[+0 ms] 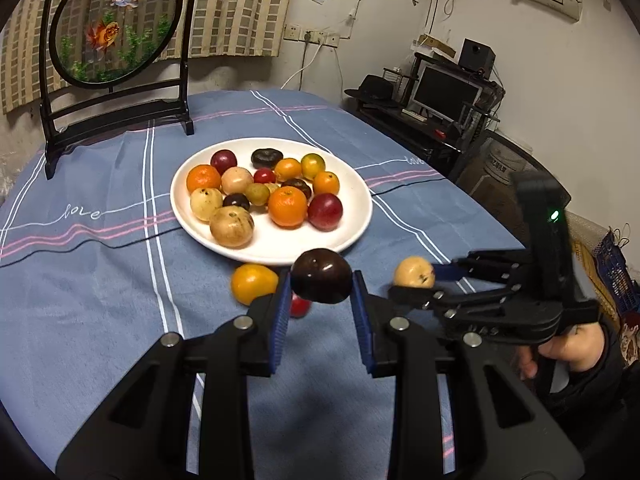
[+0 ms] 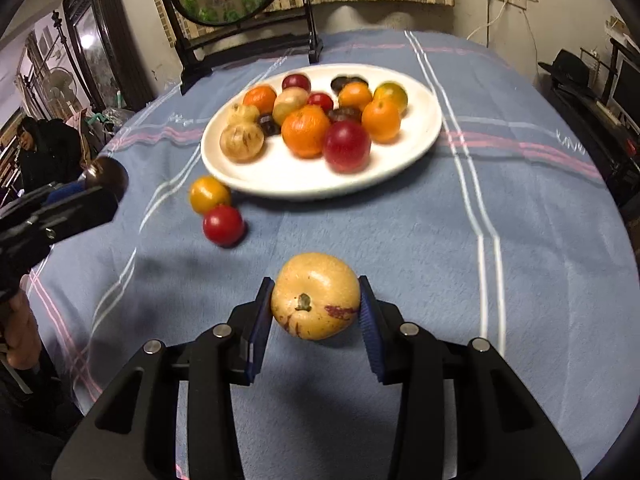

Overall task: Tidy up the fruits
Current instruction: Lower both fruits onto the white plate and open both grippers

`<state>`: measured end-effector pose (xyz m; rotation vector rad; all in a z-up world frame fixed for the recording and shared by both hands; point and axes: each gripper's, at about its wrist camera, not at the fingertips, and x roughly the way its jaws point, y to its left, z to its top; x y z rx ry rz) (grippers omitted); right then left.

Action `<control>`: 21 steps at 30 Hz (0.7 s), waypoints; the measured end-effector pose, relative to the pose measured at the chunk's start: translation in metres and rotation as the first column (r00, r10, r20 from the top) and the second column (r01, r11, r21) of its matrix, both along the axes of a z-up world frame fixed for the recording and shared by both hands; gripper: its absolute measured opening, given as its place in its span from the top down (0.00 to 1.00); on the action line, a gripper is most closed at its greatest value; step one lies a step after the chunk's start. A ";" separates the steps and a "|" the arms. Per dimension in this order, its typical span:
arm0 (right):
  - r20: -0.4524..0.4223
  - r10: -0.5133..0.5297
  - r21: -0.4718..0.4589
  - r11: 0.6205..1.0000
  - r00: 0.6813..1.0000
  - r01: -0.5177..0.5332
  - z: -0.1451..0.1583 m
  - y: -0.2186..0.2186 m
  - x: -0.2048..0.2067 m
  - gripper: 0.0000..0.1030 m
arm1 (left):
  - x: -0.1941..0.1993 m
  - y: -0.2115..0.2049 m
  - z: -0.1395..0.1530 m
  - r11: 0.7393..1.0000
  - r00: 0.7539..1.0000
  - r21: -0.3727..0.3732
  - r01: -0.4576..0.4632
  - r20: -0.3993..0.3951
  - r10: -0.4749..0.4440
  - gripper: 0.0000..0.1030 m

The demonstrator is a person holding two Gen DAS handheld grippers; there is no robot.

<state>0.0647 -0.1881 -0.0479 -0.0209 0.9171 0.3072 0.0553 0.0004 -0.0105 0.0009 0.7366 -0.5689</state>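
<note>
Fruits in both jaws, white plate straight ahead of us.
We pinch a dark plum in the left gripper and a yellow fruit in the right gripper; both hang just before the plate's near rim, the left one nearer, above the bench.

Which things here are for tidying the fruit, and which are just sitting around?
For the job:
- white plate of fruit
- dark plum in left tongs
- yellow fruit in right tongs
- orange fruit and red fruit on the cloth

Just there:
- goldfish screen
- monitor
- black hat
</note>
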 end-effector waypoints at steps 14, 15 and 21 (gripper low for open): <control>0.015 0.016 -0.065 0.998 1.000 -0.015 0.031 -0.008 0.128 0.60 | 0.119 -0.025 0.008 0.999 0.997 0.046 -0.019 -0.067 0.022 0.70; 0.007 0.008 -0.065 0.998 1.000 -0.008 0.027 -0.010 0.133 0.60 | 0.134 -0.029 0.002 0.998 0.996 0.055 -0.026 -0.085 0.031 0.70; -0.008 0.001 -0.067 0.998 1.000 -0.002 0.019 -0.014 0.156 0.60 | 0.176 -0.037 -0.018 0.998 0.988 0.050 -0.037 -0.146 0.044 0.70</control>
